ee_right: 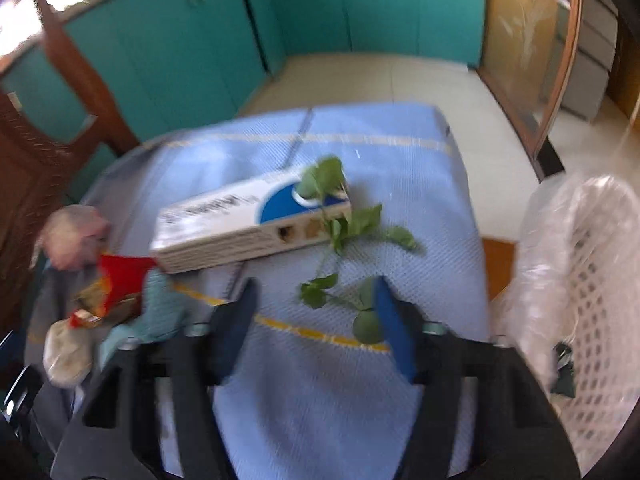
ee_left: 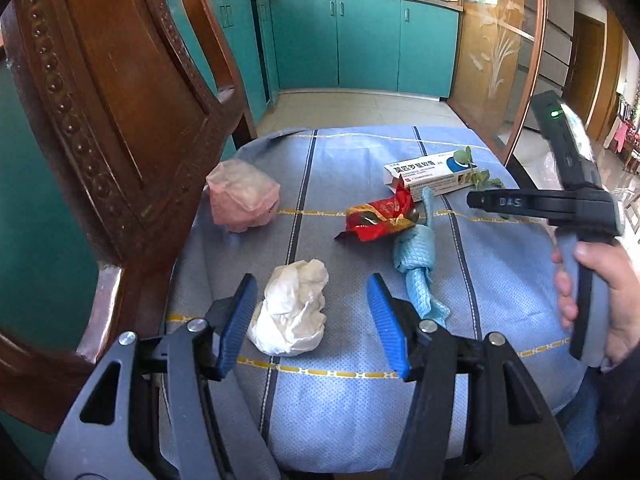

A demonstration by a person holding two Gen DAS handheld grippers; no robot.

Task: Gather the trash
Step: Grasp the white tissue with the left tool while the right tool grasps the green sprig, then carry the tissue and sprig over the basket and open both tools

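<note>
Trash lies on a blue cloth-covered seat [ee_left: 344, 400]. A crumpled white tissue [ee_left: 292, 312] sits between the fingers of my open left gripper [ee_left: 312, 320]. Beyond it lie a red snack wrapper [ee_left: 380, 218], a knotted blue cloth [ee_left: 416, 264], a pink plastic bag [ee_left: 242, 196] and a white-and-blue medicine box [ee_left: 432, 172] with a green leafy sprig [ee_right: 340, 232] on it. My right gripper [ee_right: 316, 316] is open and empty above the cloth, just short of the sprig and box [ee_right: 248, 224]. It also shows in the left wrist view [ee_left: 500, 202], held by a hand.
A carved wooden chair back [ee_left: 104, 128] rises at the left. A white lattice basket lined with clear plastic [ee_right: 588, 280] stands at the right of the seat. Teal kitchen cabinets [ee_left: 360, 40] and tiled floor lie beyond. The right wrist view is motion-blurred.
</note>
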